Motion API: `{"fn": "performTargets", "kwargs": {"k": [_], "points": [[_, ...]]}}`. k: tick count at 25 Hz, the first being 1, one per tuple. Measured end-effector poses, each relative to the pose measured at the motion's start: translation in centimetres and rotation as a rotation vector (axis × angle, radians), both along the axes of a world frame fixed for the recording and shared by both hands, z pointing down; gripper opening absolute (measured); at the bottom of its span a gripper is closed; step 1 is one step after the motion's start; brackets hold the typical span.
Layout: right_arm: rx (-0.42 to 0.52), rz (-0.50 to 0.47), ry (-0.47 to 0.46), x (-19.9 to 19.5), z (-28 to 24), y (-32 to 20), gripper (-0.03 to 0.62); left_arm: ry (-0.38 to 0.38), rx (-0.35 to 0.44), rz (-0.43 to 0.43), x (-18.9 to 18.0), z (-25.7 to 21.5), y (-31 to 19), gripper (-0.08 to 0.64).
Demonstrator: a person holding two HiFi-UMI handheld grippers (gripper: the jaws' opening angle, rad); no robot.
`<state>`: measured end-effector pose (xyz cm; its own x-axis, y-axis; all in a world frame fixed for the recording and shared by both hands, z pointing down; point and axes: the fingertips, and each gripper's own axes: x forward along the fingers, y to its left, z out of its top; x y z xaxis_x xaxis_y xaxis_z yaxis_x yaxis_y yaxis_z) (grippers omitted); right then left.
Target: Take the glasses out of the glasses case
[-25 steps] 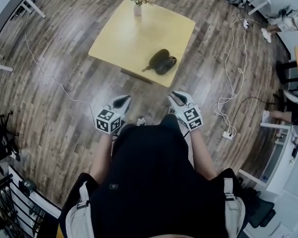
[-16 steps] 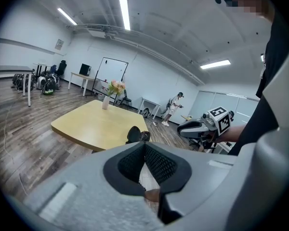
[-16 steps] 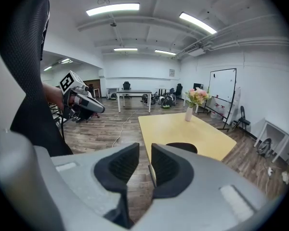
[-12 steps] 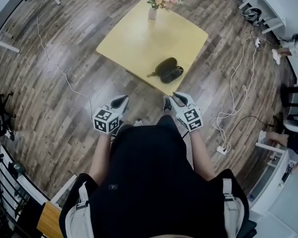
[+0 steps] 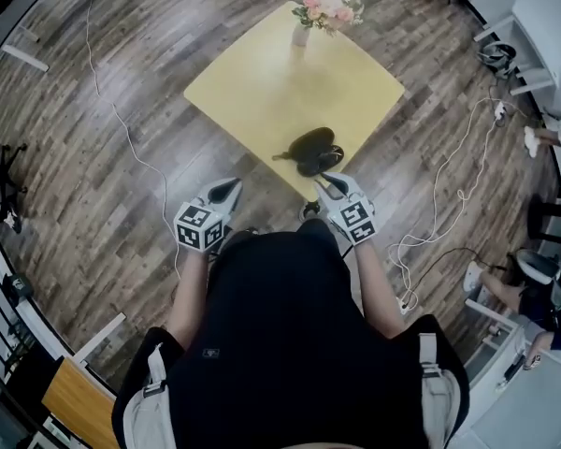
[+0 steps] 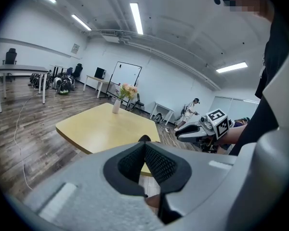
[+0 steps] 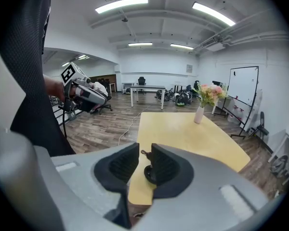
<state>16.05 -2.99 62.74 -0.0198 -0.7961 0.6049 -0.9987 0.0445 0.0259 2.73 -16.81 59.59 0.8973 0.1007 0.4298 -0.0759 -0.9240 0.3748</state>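
Holding left gripper (image 5: 230, 187) low over the wooden floor (image 5: 93, 185), short of the bench (image 5: 262, 92). Its own view shows its jaws closed tip to tip, nothing between them. Yellow bench carries a white vase (image 5: 301, 36) of pink flowers at its far side. Glasses case (image 5: 313, 145), dark, lies at the bench's near edge, well apart from the vase. It reads as two rounded lobes side by side, with a short strap off the left end; contents not discernible. Right gripper (image 5: 330, 184) points at the glasses case, tips just beside it at the near edge. Its jaws stand a narrow gap apart, empty; the case shows through that gap, beyond the tips, resting on the bench
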Motion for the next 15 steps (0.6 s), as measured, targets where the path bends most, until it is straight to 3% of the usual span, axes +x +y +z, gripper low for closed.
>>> {"fn": "performTargets", "kwargs": {"k": [6, 15], "points": [[-0.035, -0.101, -0.013, 3.8, 1.3, -1.6, 0.074, -0.008, -0.011, -0.089, 2.7, 0.6, -0.6, 0.011], [-0.139, -0.362, 0.009, 5.9, 4.7, -3.4, 0.074, -0.016, -0.02, -0.247, 5.6, 0.9, -2.3, 0.011]]}}
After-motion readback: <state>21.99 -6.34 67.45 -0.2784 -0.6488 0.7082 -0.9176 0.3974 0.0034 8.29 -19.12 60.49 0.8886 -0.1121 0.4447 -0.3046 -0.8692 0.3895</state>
